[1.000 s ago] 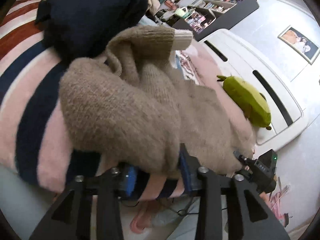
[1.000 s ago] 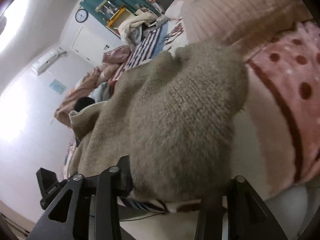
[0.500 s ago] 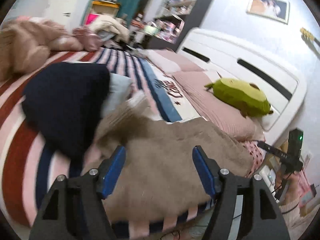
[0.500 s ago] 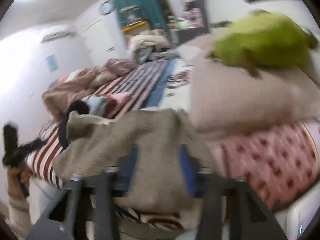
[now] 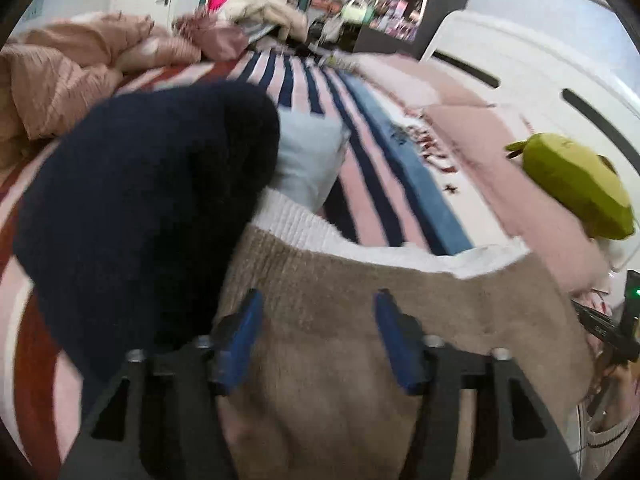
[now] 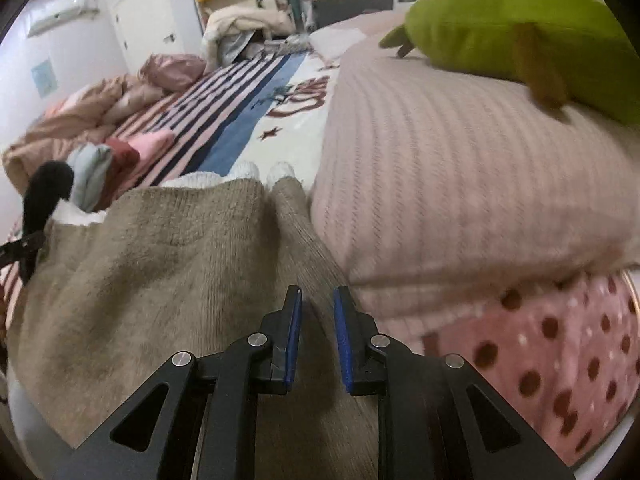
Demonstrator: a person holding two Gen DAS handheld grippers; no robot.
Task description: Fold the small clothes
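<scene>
Released since a second ago, the sweater (image 5: 360, 340) now lies spread on the bed instead of bunched in both claws.

Left gripper (image 5: 318, 336) gapes wide over it; right gripper (image 6: 317, 336) is parted narrowly, gripping nothing. Judged ready for a first fold. A navy garment (image 5: 140, 208) sits at 10 o'clock, striped blanket (image 5: 384, 168) at 12, pillow (image 6: 460, 184) and green plush (image 6: 520, 24) toward 2.
</scene>
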